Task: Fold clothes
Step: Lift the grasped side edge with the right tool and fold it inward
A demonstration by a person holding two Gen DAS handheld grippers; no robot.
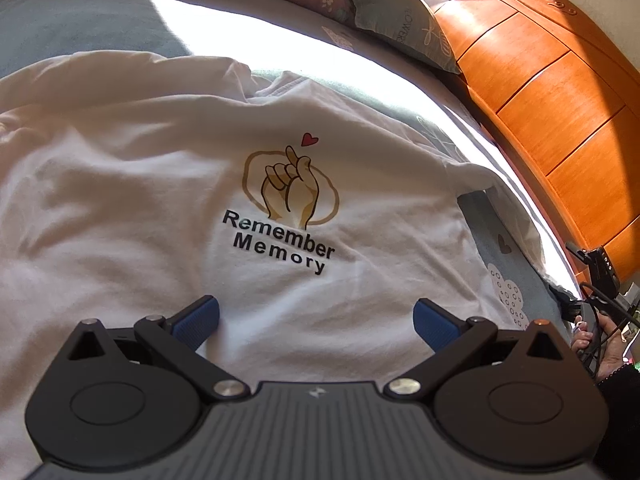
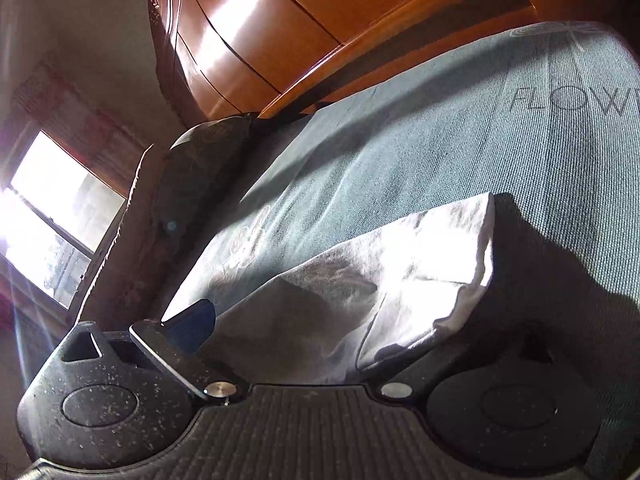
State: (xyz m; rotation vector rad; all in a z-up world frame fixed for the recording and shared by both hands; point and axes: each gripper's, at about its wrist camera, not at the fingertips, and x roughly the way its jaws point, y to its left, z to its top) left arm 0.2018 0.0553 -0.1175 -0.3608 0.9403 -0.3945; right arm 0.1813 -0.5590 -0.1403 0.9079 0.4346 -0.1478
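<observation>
While my left gripper (image 1: pixel 316 322) hovers low over a white T-shirt (image 1: pixel 160 200), its two blue-padded jaws stand wide apart and grip nothing. The shirt lies spread, somewhat wrinkled, on a bed covered by a blue-grey sheet (image 1: pixel 80 20). Its chest print faces up: a hand making a finger-heart under a small red heart, above the words "Remember Memory". A band of strong sunlight crosses the sheet beyond the shirt. A grey-green pillow (image 1: pixel 404 28) sits near the orange wooden headboard (image 1: pixel 540 92) at the upper right. At the right edge, a hand (image 1: pixel 600 344) holds dark cables and a black device.

My right gripper (image 2: pixel 304 320) sits very low at the bed. A fold of the white shirt fabric lies between its jaws and drapes over the right finger, hiding it, so I cannot tell whether those jaws are apart or clamped. A bright window (image 2: pixel 52 216) shows at the left.
</observation>
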